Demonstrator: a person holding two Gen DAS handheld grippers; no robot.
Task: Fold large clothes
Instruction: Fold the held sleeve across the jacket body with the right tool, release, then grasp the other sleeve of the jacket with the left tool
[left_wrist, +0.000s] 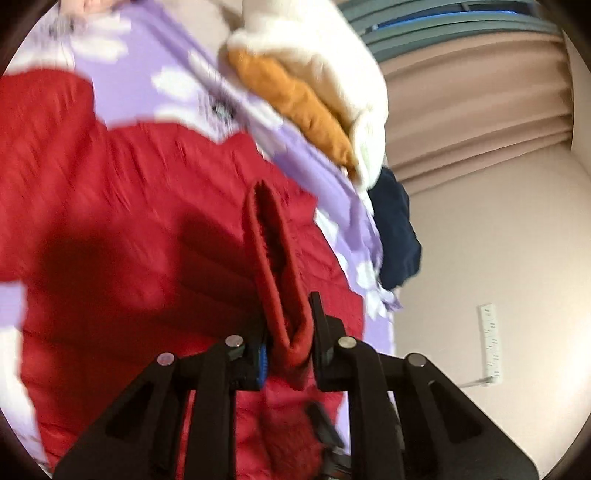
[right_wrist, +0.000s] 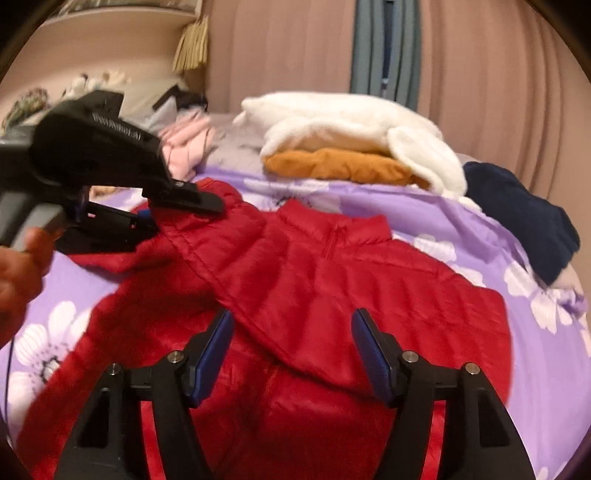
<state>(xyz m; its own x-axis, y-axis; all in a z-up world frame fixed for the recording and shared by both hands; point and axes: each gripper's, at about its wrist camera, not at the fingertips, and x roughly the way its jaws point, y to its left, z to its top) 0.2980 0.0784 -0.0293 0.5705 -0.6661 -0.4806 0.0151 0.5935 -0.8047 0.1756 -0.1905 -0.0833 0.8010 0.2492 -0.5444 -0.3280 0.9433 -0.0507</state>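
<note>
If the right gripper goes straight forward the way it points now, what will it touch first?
Most likely the red quilted jacket spread on the purple flowered bedcover. The right gripper is open and angled down over the jacket's front, though depth is unclear.

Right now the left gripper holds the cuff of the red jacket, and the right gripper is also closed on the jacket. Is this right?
Not entirely. The left gripper does hold the red jacket's cuff, but the right gripper is open above the jacket, gripping nothing, as the right wrist view shows.

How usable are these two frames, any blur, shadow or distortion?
Left wrist: heavy motion smear across the red jacket and floral bedspread, dark shadow on the jacket, only the left hand-held gripper reads fairly sharp. Right wrist: milder blur, warm dim light, fisheye bends the curtain; right hand-held gripper clear.
</note>
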